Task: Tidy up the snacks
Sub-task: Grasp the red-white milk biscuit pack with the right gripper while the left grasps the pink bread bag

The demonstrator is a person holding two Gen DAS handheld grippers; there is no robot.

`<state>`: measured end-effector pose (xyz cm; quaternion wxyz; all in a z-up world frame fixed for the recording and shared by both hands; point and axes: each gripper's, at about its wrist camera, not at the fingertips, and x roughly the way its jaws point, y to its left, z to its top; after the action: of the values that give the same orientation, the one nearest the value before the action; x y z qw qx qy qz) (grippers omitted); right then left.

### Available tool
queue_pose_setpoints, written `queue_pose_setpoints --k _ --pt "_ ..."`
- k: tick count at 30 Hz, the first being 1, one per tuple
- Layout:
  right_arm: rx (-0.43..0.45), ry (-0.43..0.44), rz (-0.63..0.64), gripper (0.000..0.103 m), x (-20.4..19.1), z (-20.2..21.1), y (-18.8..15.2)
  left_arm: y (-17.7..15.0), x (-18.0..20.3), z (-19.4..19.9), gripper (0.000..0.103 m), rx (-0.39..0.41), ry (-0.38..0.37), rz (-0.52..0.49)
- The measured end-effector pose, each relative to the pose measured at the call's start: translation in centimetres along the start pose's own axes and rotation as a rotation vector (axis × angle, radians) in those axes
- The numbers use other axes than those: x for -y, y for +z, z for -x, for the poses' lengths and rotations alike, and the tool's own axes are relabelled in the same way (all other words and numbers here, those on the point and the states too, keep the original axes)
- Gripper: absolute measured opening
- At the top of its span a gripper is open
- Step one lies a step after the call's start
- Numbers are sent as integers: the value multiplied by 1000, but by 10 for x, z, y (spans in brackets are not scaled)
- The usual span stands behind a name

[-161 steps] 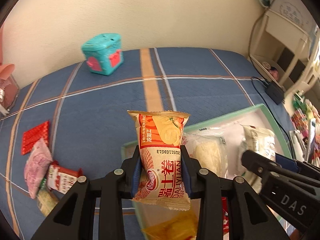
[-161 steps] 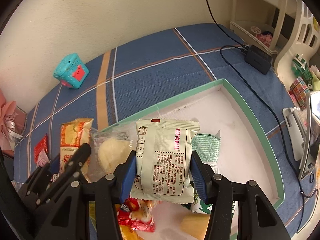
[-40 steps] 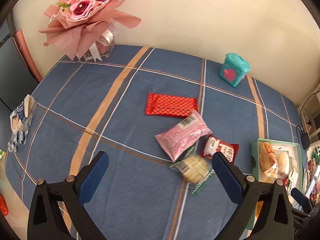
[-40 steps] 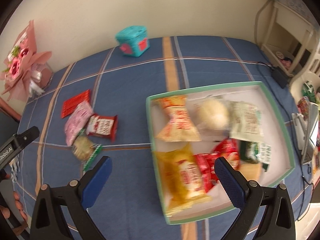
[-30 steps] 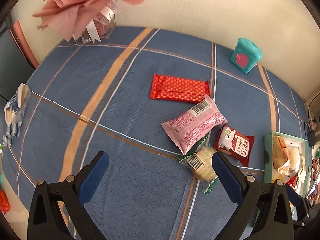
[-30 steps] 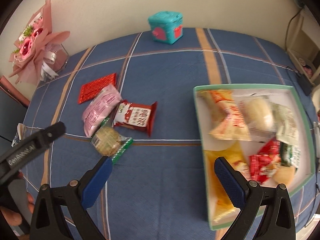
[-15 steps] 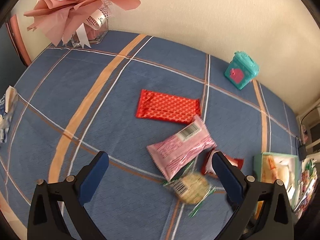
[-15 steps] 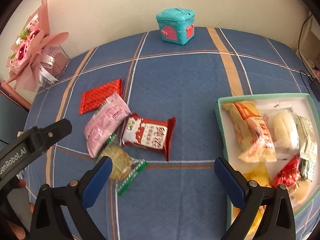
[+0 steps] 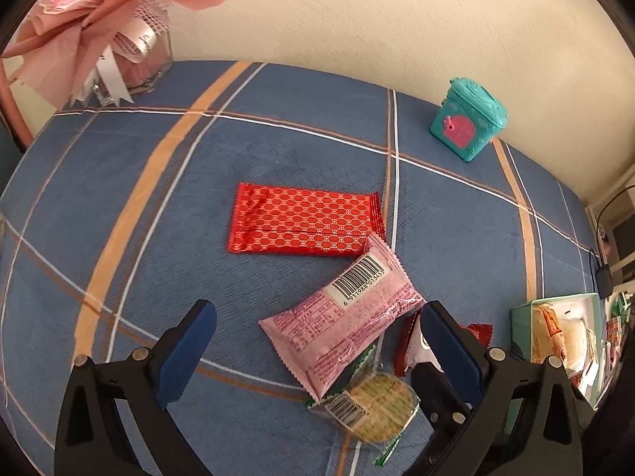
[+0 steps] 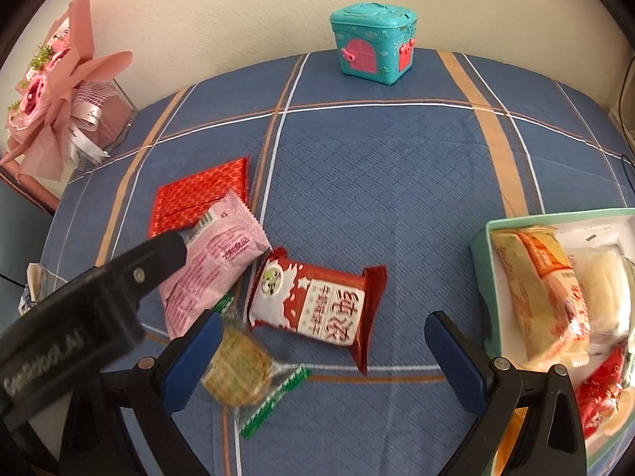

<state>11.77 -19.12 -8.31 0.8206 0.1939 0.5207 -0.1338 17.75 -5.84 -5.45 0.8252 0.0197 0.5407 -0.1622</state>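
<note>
Several loose snacks lie on the blue plaid cloth: a flat red foil pack [image 9: 303, 220], a pink pack [image 9: 341, 319], a round biscuit in clear wrap [image 9: 377, 402] and a red-and-white milk snack pack [image 10: 317, 305]. My left gripper [image 9: 317, 347] is open and empty, its fingers either side of the pink pack, above it. My right gripper [image 10: 323, 353] is open and empty above the milk snack pack. The green-rimmed tray [image 10: 482, 254] at the right holds several snacks.
A teal toy house box [image 10: 373, 43] stands at the back by the wall. A pink bouquet in a clear holder [image 9: 119, 27] stands at the back left. A cable and black adapter [image 9: 603, 277] lie at the far right.
Both grippers have let go of their packs into the tray, opened, and moved left and down toward the loose snacks. The snacks look larger and closer now.
</note>
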Motion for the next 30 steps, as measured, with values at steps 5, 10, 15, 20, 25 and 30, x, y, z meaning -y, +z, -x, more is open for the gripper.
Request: queue_pose_setpoints --k 5,10,15,20,25,30 --pt "-9 -6 2 102 -1 -13 2 1 0 -13 102 -13 -14 -21" --pt "-13 -9 18 102 -4 -23 4 0 7 -23 100 -30 -23 -48" --pt "-22 -28 25 96 -4 -30 2 -2 13 -32 95 -51 -28 -63" --pt "-11 -32 18 85 2 -28 0 -2 12 -35 74 -62 -70 -46" --pt "-5 -49 13 71 8 -26 0 -3 10 -34 57 -54 -66 -37" --pt "-3 -48 12 65 15 -23 3 -4 9 -31 47 -46 -67 -38"
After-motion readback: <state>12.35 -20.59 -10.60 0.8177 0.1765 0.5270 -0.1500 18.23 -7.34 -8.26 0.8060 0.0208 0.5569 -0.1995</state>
